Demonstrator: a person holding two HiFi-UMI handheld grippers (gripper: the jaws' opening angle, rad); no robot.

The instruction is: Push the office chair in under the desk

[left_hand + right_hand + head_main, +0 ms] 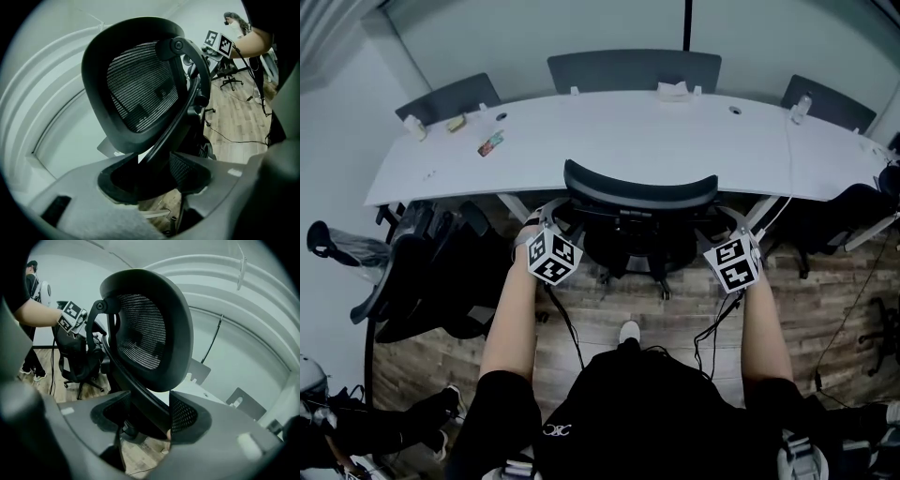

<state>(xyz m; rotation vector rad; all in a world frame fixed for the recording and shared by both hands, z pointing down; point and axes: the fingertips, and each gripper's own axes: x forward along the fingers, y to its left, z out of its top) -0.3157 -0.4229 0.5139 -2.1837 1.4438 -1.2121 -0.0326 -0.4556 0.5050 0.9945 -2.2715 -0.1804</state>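
Note:
A black mesh-backed office chair (639,190) faces the long white desk (628,141), its backrest just at the desk's near edge and its seat below the top. My left gripper (547,216) holds the chair's left side and my right gripper (734,220) its right side. In the left gripper view the left gripper (150,176) is shut on the black frame strut under the mesh backrest (140,89). In the right gripper view the right gripper (140,420) is shut on the matching strut, with the backrest (143,329) looming above.
Dark chairs (633,67) stand behind the desk. Another black chair (431,272) sits at the left and one (853,216) at the right. Cables (712,328) trail over the wood floor. Small items (490,143) lie on the desk. A second person (356,412) stands at the lower left.

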